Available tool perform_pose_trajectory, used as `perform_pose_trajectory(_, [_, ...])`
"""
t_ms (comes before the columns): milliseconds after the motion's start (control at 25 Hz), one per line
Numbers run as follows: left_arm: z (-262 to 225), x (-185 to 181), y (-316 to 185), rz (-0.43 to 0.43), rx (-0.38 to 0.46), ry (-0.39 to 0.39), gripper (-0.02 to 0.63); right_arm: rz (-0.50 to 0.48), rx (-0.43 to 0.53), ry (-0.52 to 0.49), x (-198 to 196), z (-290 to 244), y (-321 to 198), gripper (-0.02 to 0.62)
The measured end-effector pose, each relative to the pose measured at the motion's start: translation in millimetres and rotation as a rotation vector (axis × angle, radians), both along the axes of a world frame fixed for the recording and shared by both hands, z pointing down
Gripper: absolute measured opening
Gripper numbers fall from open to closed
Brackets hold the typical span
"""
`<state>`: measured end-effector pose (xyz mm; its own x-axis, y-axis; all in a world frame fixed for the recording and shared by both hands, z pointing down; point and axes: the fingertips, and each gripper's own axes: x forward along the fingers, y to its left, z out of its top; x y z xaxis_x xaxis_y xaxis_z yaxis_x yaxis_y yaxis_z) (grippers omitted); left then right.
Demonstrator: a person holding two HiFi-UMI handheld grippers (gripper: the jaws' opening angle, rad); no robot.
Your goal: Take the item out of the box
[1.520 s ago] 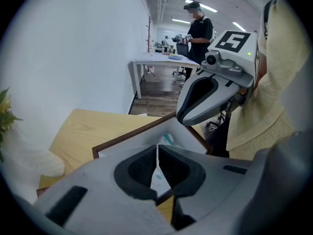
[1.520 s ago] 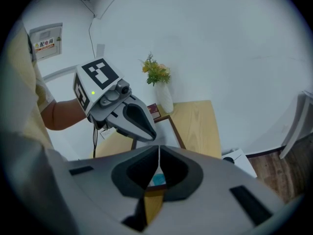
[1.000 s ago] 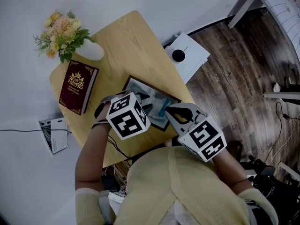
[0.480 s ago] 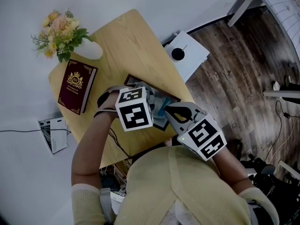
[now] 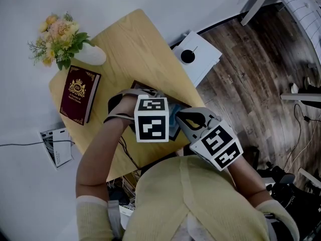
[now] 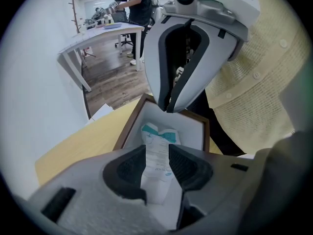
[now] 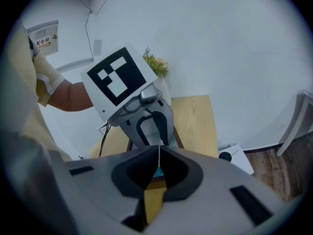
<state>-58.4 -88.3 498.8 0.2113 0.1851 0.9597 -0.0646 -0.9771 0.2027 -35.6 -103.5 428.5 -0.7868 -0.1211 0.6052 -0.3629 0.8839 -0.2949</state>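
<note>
Packet: white with teal print (image 6: 155, 137), lying lengthwise in the open box, with its near end running up between your left jaws.
Box: brown rim, white lining (image 6: 126, 130). It sits at the near right edge of the wooden table (image 5: 135, 44).
Left gripper: (image 6: 157, 156) over the box, jaws opening and about half apart. The packet fills the gap between them, but the pads are not clearly pressing it.
Right gripper: (image 7: 159, 155) jaws almost together, pinching a thin white edge of the packet, with a teal corner just below.
Head view only: your two grippers cover most of the box, so only a teal sliver of the packet shows. A dark red book (image 5: 79, 94) and a bunch of flowers (image 5: 57, 34) lie well apart from it at the table's far left.
Left gripper view only: you see the box's inside and the whole face of the packet. Your right gripper's tips point down at its far end.
Right gripper view only: you see the pinched edge itself, with your left gripper straight ahead.
</note>
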Motion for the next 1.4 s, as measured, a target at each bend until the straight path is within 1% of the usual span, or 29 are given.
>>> perform_pose_trajectory(200, [-5.1,0.1,-0.7,0.037,-0.004,-0.010,0.152,0.007,-0.007,0.004,2.9,2.9,-0.3,0.031])
perform_pose_trajectory(360, [-1.0,-0.9,0.0,0.102,-0.004,-0.043,0.147,0.008,-0.016,-0.004,2.7,2.4,1.0,0.031])
perform_pose_trajectory(520, [0.0,0.7,0.2,0.142,0.014,-0.053,0.147,0.004,-0.020,-0.002,5.8,3.2,2.3,0.031])
perform_pose_trajectory(560, [-0.8,-0.6,-1.8,0.159,0.026,-0.062,0.141,0.005,-0.022,-0.001,6.6,3.6,2.4,0.031])
perform_pose_trajectory(640, [-2.8,-2.0,-5.6,0.195,0.043,-0.077,0.104,0.009,-0.026,-0.001,7.7,4.2,2.7,0.031])
perform_pose_trajectory(840, [0.5,1.9,-1.3,0.240,0.024,-0.068,0.098,0.010,-0.032,-0.008,6.3,3.1,5.2,0.031])
perform_pose_trajectory(920, [3.7,2.3,0.4,0.240,0.027,-0.071,0.097,0.010,-0.035,-0.009,7.2,3.3,6.0,0.031])
perform_pose_trajectory(1120, [9.4,-0.9,-2.0,0.185,0.073,-0.081,0.095,0.025,-0.040,-0.010,9.9,4.5,5.6,0.031])
perform_pose_trajectory(1280, [16.1,-6.2,-4.5,0.186,0.121,-0.086,0.086,0.034,-0.038,-0.015,11.2,5.2,3.9,0.031])
perform_pose_trajectory(1400, [21.1,-8.0,-4.2,0.181,0.141,-0.091,0.086,0.032,-0.047,-0.022,7.8,4.0,5.8,0.031])
